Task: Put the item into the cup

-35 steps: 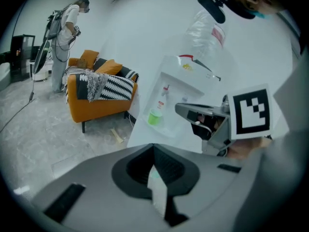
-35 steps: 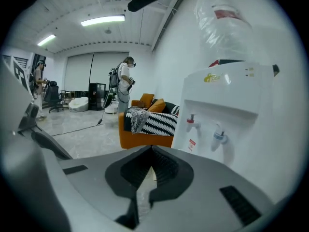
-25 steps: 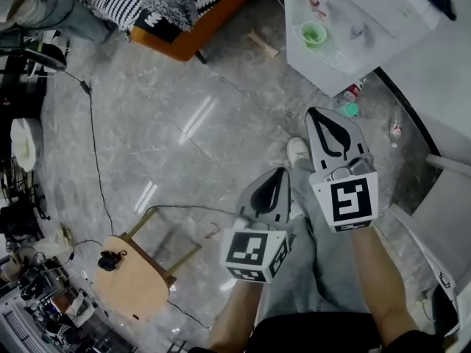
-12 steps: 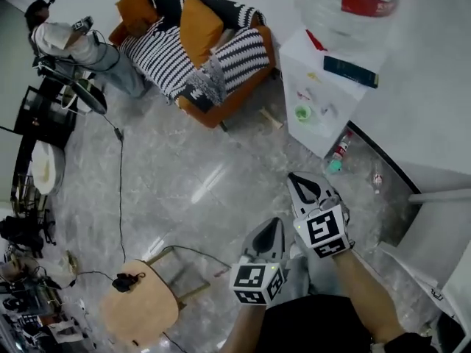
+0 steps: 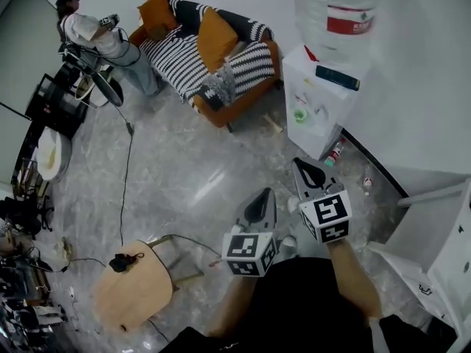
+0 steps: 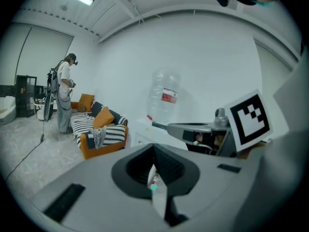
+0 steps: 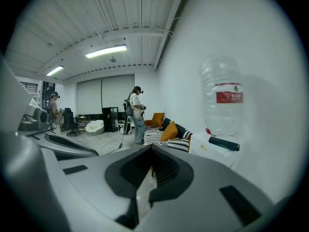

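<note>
At the far left, a standing person (image 5: pixel 88 31) was seen beside a dark rack. Nearer, at the lower left, a round wooden stool (image 5: pixel 132 289) stood on the grey marble floor (image 5: pixel 191 160) with a small black device (image 5: pixel 121 261) on its seat. A thin cable (image 5: pixel 126 175) ran across the floor from the stool toward the person. An orange sofa (image 5: pixel 213 50) with striped cushions was placed against the far wall.

The left gripper (image 5: pixel 263 195) was held above the floor, just left of the right one. Its jaws were together, with nothing clamped between them. The right gripper (image 5: pixel 299 165) was held slightly farther out, pointed toward the water dispenser (image 5: pixel 318 94). Its jaws were likewise together and empty.

The green cup (image 5: pixel 300 115) stood on the dispenser's white tray, well apart from both grippers. A large water jug (image 5: pixel 342 13) sat on top of the dispenser, with a dark flat object (image 5: pixel 337 77) lying just in front of the jug. A small bottle (image 5: pixel 335 151) lay on the floor at the dispenser's foot. Which object was the item to be put into the cup could not be told.
</note>
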A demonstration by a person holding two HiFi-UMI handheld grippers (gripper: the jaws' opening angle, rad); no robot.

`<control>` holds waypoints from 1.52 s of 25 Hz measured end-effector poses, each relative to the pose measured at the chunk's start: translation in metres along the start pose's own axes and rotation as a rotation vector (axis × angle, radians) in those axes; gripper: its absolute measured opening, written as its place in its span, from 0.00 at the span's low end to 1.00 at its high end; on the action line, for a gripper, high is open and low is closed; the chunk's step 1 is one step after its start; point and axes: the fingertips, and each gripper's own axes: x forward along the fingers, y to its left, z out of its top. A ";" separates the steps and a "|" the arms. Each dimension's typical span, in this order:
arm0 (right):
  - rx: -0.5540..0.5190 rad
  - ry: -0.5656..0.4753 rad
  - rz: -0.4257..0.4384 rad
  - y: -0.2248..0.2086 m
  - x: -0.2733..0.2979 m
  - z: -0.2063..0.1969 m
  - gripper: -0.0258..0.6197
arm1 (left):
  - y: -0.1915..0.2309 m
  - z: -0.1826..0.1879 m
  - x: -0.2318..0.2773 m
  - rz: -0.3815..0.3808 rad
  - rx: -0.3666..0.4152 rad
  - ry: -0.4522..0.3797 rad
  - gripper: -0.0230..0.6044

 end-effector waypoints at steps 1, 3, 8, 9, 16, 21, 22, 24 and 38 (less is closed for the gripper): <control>0.006 -0.011 -0.007 0.001 -0.009 0.004 0.06 | -0.003 0.003 -0.004 -0.001 0.000 -0.008 0.06; -0.002 -0.029 -0.011 0.005 -0.024 0.012 0.06 | -0.008 0.011 -0.009 0.001 -0.003 -0.025 0.06; -0.012 -0.086 -0.028 0.009 -0.043 0.034 0.06 | -0.020 0.048 -0.020 0.000 0.026 -0.115 0.06; 0.016 -0.102 -0.024 0.010 -0.045 0.039 0.06 | -0.022 0.056 -0.022 0.002 0.039 -0.133 0.06; 0.123 -0.222 -0.015 0.009 -0.062 0.065 0.06 | -0.031 0.095 -0.022 0.092 0.119 -0.238 0.06; 0.078 -0.238 0.002 0.009 -0.061 0.071 0.06 | -0.035 0.095 -0.017 0.091 0.137 -0.253 0.06; 0.078 -0.239 0.024 0.013 -0.058 0.071 0.06 | -0.034 0.095 -0.016 0.080 0.125 -0.253 0.06; 0.079 -0.238 0.047 0.017 -0.055 0.070 0.06 | -0.033 0.099 -0.018 0.065 0.103 -0.264 0.06; 0.049 -0.239 0.041 0.019 -0.055 0.074 0.06 | -0.024 0.100 -0.020 0.082 0.086 -0.272 0.06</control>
